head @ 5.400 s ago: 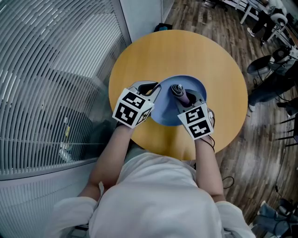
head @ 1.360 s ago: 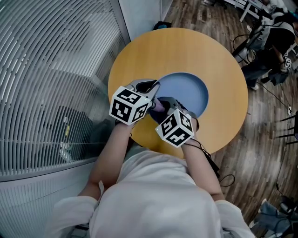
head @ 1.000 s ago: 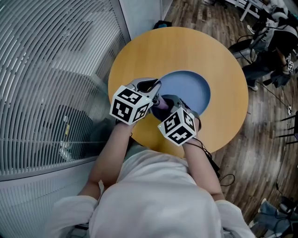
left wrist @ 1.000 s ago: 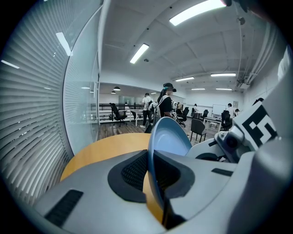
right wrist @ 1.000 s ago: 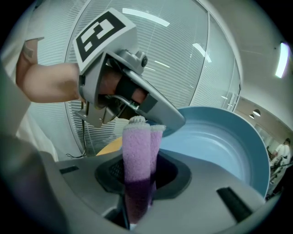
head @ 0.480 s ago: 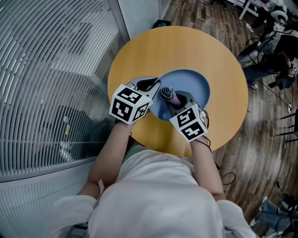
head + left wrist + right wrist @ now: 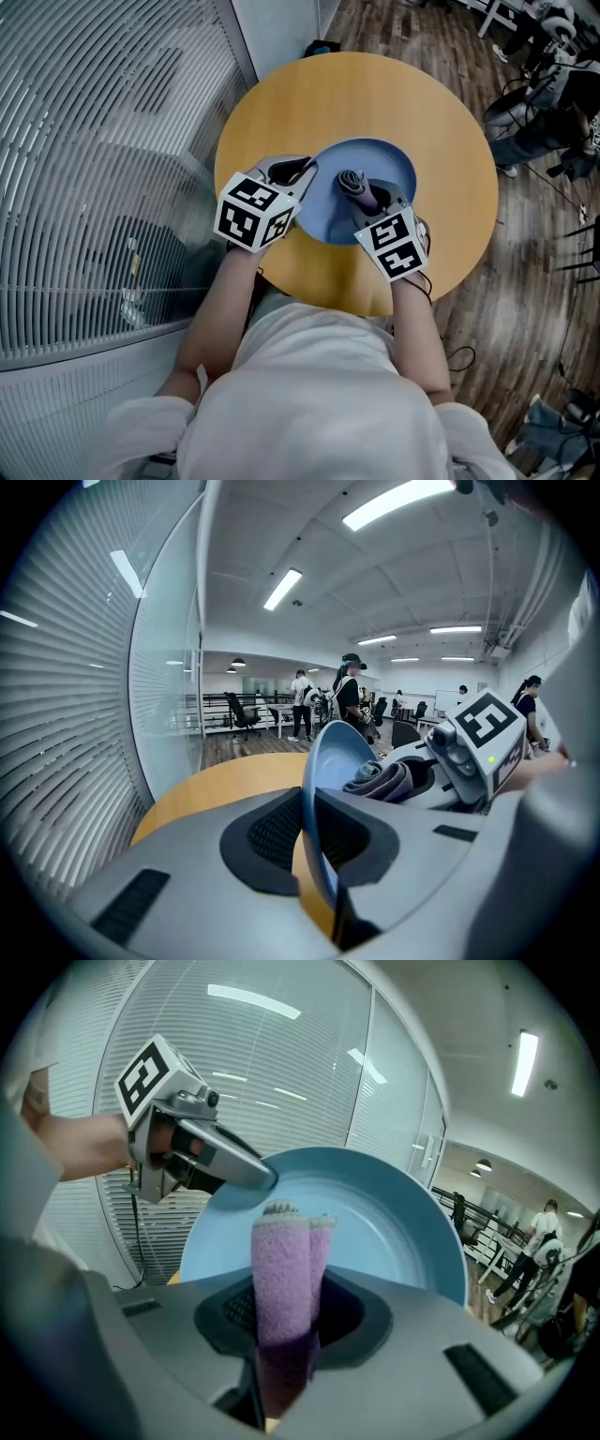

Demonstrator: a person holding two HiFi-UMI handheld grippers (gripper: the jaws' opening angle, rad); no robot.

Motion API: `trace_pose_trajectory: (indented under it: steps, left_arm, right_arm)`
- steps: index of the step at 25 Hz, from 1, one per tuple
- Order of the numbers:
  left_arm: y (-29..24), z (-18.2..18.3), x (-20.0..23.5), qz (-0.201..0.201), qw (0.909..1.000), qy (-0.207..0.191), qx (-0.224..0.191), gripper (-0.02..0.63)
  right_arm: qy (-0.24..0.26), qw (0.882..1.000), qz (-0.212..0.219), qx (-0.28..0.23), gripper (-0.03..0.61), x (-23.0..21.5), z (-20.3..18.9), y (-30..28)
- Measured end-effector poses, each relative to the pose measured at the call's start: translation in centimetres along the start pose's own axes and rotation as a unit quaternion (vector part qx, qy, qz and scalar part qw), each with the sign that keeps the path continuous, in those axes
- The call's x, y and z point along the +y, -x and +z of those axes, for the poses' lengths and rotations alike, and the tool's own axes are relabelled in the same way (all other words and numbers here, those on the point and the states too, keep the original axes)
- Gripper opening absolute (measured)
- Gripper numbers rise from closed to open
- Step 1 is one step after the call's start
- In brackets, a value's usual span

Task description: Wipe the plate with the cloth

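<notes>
A light blue plate [image 7: 375, 164] is held tilted over the round wooden table [image 7: 356, 94]. My left gripper [image 7: 298, 178] is shut on the plate's left rim, and in the left gripper view the rim [image 7: 319, 789] runs edge-on between the jaws. My right gripper [image 7: 361, 192] is shut on a rolled purple cloth [image 7: 356, 185] whose end lies against the plate's face near its middle. In the right gripper view the cloth [image 7: 281, 1279] stands up between the jaws in front of the plate [image 7: 394, 1222], with the left gripper [image 7: 258, 1174] clamped on the rim behind.
A curved wall of grey slats [image 7: 103, 141] runs close along the table's left side. Wooden floor [image 7: 525, 244] lies to the right, with office chairs and people [image 7: 553, 103] at the far right. The far half of the tabletop holds nothing.
My right gripper has carried the cloth from the plate's near-left edge, beside the left gripper, rightward to the plate's middle. The left gripper and plate stayed nearly still.
</notes>
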State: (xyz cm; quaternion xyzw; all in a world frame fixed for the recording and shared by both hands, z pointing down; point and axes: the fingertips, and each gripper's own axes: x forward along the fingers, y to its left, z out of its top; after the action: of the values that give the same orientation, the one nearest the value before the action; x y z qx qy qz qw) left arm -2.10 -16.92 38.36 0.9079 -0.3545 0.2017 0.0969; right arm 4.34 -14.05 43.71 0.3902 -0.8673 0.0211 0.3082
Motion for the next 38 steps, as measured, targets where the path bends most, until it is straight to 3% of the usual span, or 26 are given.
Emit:
trace_pose_trajectory:
  steps: [15,27,38]
  left_arm:
    - [0.0,0.0,0.8,0.007,0.9999,-0.013,-0.003,0.032]
    - [-0.7,0.0,0.4,0.000,0.9999,-0.013,0.006,0.032]
    - [-0.9,-0.6,-0.3,-0.017,0.9998,-0.002,0.007,0.034]
  right_arm:
    - [-0.051,0.995,-0.077,0.037,0.103,-5.5,-3.3,1.1]
    - [-0.067,0.989,-0.128,0.027,0.103,-8.5,-4.0,2.7]
    - [-0.059,0.991,-0.113,0.048,0.103,-7.2,-5.3,2.4]
